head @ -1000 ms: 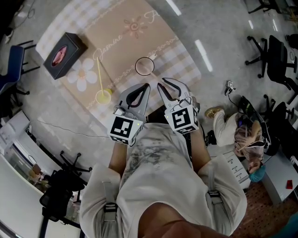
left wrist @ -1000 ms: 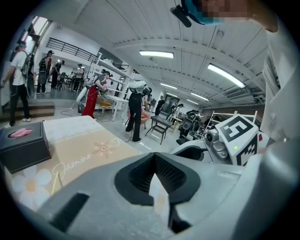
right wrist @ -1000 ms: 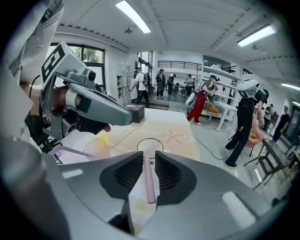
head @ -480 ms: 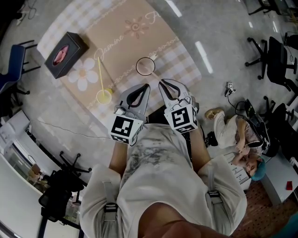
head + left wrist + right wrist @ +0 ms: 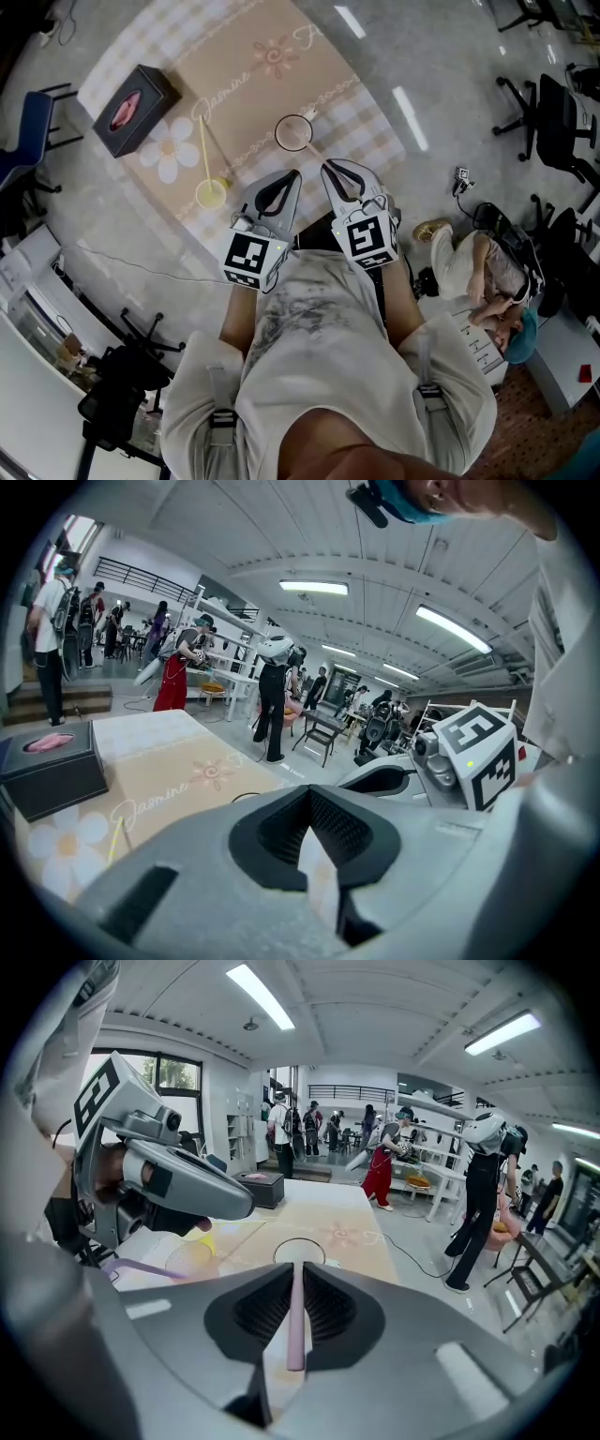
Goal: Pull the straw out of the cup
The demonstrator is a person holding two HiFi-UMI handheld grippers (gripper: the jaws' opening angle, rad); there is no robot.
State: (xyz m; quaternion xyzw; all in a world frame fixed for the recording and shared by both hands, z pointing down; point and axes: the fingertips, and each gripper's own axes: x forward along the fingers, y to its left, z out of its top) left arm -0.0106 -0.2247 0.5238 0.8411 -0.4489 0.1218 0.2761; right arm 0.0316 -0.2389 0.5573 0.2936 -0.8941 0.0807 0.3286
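Position of tongs: both pairs were held side by side at the near edge of the table, which was covered by a checked cloth with flower prints.

Right tongs: the jaws were closing, with the pink straw lying lengthwise between them. In the right gripper view both pads bore on the straw's sides, with no gap to be seen.

Left tongs: the jaw tips stood together with nothing gripped. Only the cloth showed through the opening behind the tips. These tongs lay just beside the right pair, apart from every item on the table.

Task item: the pink straw ran from the right tongs up to the near rim of the clear cup. The cup stood upright on the cloth directly ahead of the right tongs. Whether the straw's far end sat inside the cup could not be told.

Other items: a yellow cup stood on the cloth to the left of the left tongs, with a yellow straw leaning out of it. A black tissue box sat at the table's far left corner, well apart from both cups.
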